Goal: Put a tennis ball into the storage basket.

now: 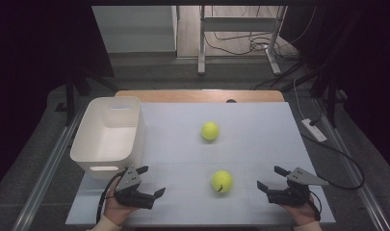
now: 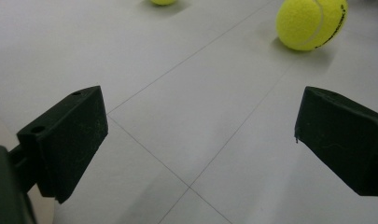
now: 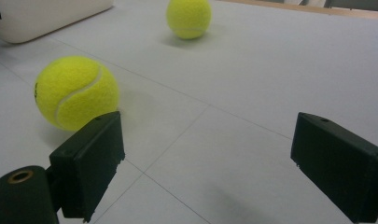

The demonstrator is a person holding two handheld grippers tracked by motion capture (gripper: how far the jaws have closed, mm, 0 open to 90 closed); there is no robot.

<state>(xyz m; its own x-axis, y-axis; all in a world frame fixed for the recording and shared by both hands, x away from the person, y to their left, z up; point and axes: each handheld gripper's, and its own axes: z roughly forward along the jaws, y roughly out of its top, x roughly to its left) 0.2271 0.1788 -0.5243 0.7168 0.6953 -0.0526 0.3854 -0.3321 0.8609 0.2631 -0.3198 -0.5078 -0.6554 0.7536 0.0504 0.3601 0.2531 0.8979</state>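
- Work in hand, as judged: gathering the two yellow felt tennis balls into the white plastic bin (image 1: 108, 137). Neither ball is held.
- Near yellow felt tennis ball (image 1: 222, 181): rests on the white panelled desk (image 1: 260, 139), between the two tools and closer to the right one. In the right gripper view it (image 3: 76, 92) lies ahead and to the left of the jaw line, just beyond the left jaw.
- Far yellow felt tennis ball (image 1: 210, 130): sits mid-desk, well apart from both tools, to the right of the bin.
- Right tool (image 1: 273, 177): jaws wide apart, empty, low over the desk at the front edge. Judged the nearer hand for the near ball; it must swing left to centre the ball between the jaws.
- Left tool (image 1: 151, 181): jaws wide apart, empty, just in front of the bin's near wall. The near ball (image 2: 311, 22) stands ahead and to the right in the left gripper view.
- A ball has no long axis, so any approach angle serves.
- Materials: the balls are fuzzy, round, with a white seam and dark print; liable to roll if nudged. The desk is smooth, matt, with thin panel seams. The bin is a rigid, open-topped tub with rounded corners and a slot handle, empty as far as can be seen.
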